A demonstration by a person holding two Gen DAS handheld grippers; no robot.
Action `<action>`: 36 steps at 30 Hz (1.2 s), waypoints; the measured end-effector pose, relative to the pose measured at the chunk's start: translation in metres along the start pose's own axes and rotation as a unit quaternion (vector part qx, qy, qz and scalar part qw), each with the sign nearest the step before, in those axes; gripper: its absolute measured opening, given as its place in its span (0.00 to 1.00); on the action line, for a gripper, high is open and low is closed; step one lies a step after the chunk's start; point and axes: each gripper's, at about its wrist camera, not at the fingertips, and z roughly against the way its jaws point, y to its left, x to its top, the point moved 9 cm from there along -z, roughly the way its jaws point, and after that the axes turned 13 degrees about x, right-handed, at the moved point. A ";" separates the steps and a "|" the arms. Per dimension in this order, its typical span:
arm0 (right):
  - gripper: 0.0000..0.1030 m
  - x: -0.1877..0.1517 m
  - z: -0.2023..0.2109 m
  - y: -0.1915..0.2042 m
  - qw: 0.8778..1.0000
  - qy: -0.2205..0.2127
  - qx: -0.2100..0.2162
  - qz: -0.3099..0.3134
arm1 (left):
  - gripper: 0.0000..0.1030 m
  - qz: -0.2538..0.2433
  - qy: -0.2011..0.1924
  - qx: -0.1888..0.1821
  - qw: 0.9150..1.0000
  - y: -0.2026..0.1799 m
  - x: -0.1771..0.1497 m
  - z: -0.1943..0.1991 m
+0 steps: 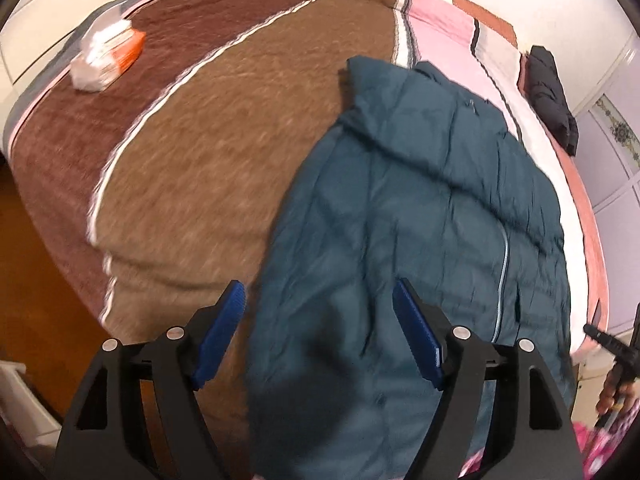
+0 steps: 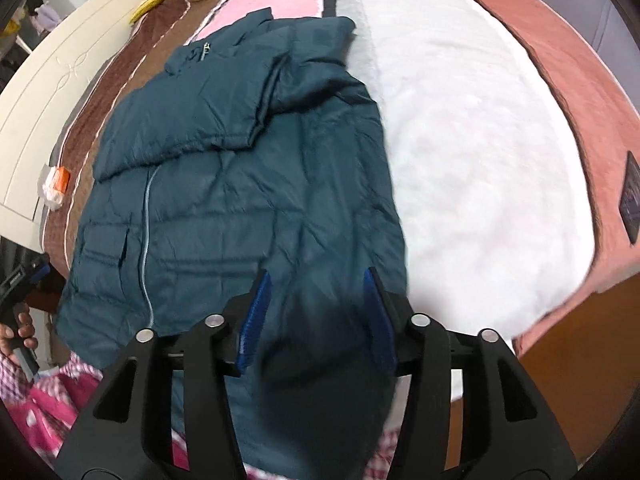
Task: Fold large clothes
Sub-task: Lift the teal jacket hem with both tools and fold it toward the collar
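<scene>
So the bed (image 1: 208, 168) fills both views, and the teal puffer jacket (image 2: 248, 184) lies flat across it, sleeves folded in, hem hanging off the near edge. My left gripper (image 1: 318, 338) is wide open and my right gripper (image 2: 316, 316) partly open, both empty above the hem. Honestly, I'm worried slick puffy fabric slides floorward or springs unfolded if I grab just one layer.

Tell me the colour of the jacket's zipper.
Light blue zipper on the teal jacket; clearest in the right wrist view.
</scene>
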 end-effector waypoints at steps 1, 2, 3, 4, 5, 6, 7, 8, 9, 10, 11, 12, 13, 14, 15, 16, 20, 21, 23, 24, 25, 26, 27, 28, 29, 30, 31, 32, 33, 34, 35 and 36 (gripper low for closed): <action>0.53 -0.006 0.003 -0.002 1.000 0.002 0.002 -0.002 | 0.72 -0.001 0.004 0.002 1.000 0.006 -0.008 0.001; 0.54 -0.010 0.005 -0.004 1.000 0.004 0.003 -0.003 | 0.72 -0.001 0.011 0.000 1.000 0.012 -0.017 0.002; 0.55 -0.018 0.008 -0.008 1.000 0.008 0.003 -0.006 | 0.72 0.000 0.019 -0.003 1.000 0.017 -0.025 0.002; 0.55 -0.024 0.009 -0.010 1.000 0.012 0.005 -0.009 | 0.72 0.002 0.025 -0.006 1.000 0.020 -0.030 0.001; 0.55 -0.028 0.010 -0.012 1.000 0.014 0.007 -0.013 | 0.72 0.005 0.036 -0.014 0.999 0.024 -0.039 0.000; 0.56 -0.032 0.011 -0.014 1.000 0.016 0.010 -0.020 | 0.72 0.008 0.044 -0.021 0.999 0.026 -0.047 -0.001; 0.56 -0.038 0.013 -0.018 0.999 0.018 0.013 -0.029 | 0.72 0.011 0.049 -0.027 0.998 0.026 -0.052 -0.001; 0.56 -0.043 0.015 -0.021 0.999 0.019 0.018 -0.036 | 0.72 0.015 0.054 -0.036 0.998 0.026 -0.057 -0.002; 0.56 -0.045 0.016 -0.023 0.999 0.019 0.022 -0.041 | 0.72 0.019 0.063 -0.047 0.997 0.025 -0.063 -0.004; 0.56 -0.050 0.018 -0.026 0.998 0.020 0.026 -0.049 | 0.72 0.023 0.070 -0.057 0.996 0.024 -0.068 -0.005; 0.57 -0.053 0.020 -0.028 0.998 0.020 0.030 -0.054 | 0.72 0.026 0.074 -0.069 0.995 0.021 -0.072 -0.007; 0.58 -0.057 0.021 -0.030 0.997 0.022 0.033 -0.059 | 0.72 0.028 0.076 -0.078 0.994 0.019 -0.075 -0.007; 0.58 -0.059 0.021 -0.032 0.997 0.024 0.034 -0.061 | 0.72 0.032 0.079 -0.087 0.993 0.015 -0.078 -0.008; 0.58 -0.063 0.022 -0.034 0.997 0.027 0.034 -0.065 | 0.72 0.035 0.086 -0.099 0.991 0.012 -0.080 -0.010; 0.59 -0.066 0.022 -0.036 0.997 0.030 0.035 -0.067 | 0.72 0.036 0.091 -0.107 0.989 0.009 -0.083 -0.011; 0.59 -0.071 0.023 -0.038 0.996 0.033 0.036 -0.070 | 0.72 0.037 0.096 -0.115 0.988 0.006 -0.085 -0.012; 0.59 -0.085 0.022 -0.040 0.994 0.045 0.059 -0.079 | 0.69 0.040 0.102 -0.129 0.986 0.001 -0.091 -0.015; 0.60 -0.088 0.020 -0.038 0.994 0.048 0.064 -0.080 | 0.64 0.042 0.103 -0.132 0.985 0.001 -0.091 -0.016; 0.60 -0.094 0.017 -0.034 0.992 0.057 0.083 -0.081 | 0.59 0.049 0.106 -0.139 0.983 0.002 -0.092 -0.017; 0.60 -0.096 0.016 -0.031 0.991 0.060 0.093 -0.081 | 0.53 0.055 0.107 -0.144 0.982 0.004 -0.091 -0.017; 0.60 -0.098 0.015 -0.029 0.990 0.061 0.100 -0.081 | 0.47 0.062 0.106 -0.149 0.981 0.005 -0.091 -0.017; 0.60 -0.098 0.013 -0.027 0.989 0.063 0.108 -0.082 | 0.44 0.065 0.105 -0.152 0.981 0.006 -0.090 -0.016; 0.60 -0.099 0.011 -0.025 0.988 0.066 0.114 -0.083 | 0.38 0.069 0.105 -0.156 0.980 0.007 -0.090 -0.015; 0.60 -0.101 0.008 -0.023 0.986 0.072 0.123 -0.084 | 0.32 0.072 0.104 -0.160 0.979 0.008 -0.090 -0.015; 0.59 -0.102 0.007 -0.021 0.986 0.075 0.127 -0.084 | 0.29 0.074 0.102 -0.163 0.978 0.010 -0.089 -0.013; 0.59 -0.103 0.005 -0.019 0.985 0.079 0.131 -0.083 | 0.24 0.075 0.099 -0.167 0.978 0.011 -0.089 -0.012; 0.59 -0.105 0.003 -0.017 0.984 0.084 0.135 -0.080 | 0.21 0.074 0.097 -0.168 0.978 0.011 -0.088 -0.010; 0.57 -0.105 0.003 -0.016 0.984 0.085 0.138 -0.078 | 0.19 0.073 0.094 -0.169 0.978 0.011 -0.088 -0.009; 0.48 -0.106 0.002 -0.014 0.983 0.086 0.140 -0.076 | 0.18 0.069 0.092 -0.168 0.979 0.009 -0.087 -0.007; 0.45 -0.106 0.000 -0.012 0.983 0.087 0.146 -0.074 | 0.18 0.066 0.090 -0.167 0.980 0.009 -0.087 -0.006; 0.41 -0.107 0.000 -0.011 0.983 0.087 0.146 -0.071 | 0.18 0.066 0.090 -0.167 0.980 0.009 -0.087 -0.006; 0.39 -0.106 0.000 -0.011 0.984 0.087 0.143 -0.066 | 0.19 0.067 0.091 -0.167 0.979 0.008 -0.087 -0.006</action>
